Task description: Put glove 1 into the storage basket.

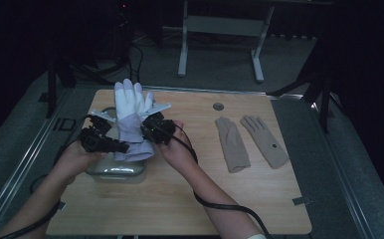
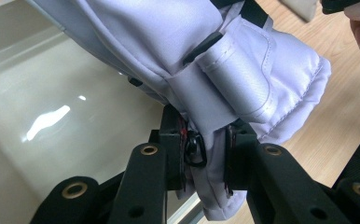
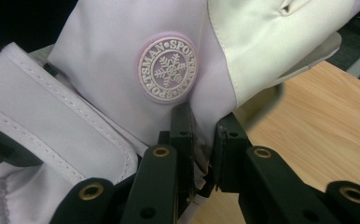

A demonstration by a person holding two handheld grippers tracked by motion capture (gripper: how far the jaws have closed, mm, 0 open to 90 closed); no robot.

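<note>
The left gripper (image 1: 111,144) is pinching the cuff edge of a pale lilac ski glove (image 1: 130,117), and the right gripper (image 1: 150,133) is pinching the same glove's fabric on the opposite side, just below a round snowflake badge (image 3: 168,70). Held between the two, the glove stands nearly upright, its long axis running from the cuff up to the white fingers, which point away from the person. It hangs directly above a clear plastic box (image 1: 116,171) near the desk's (image 1: 190,199) left front, so lowering it looks like the next step. Both hands are equally close. Two beige gloves (image 1: 251,142) lie well apart on the right.
</note>
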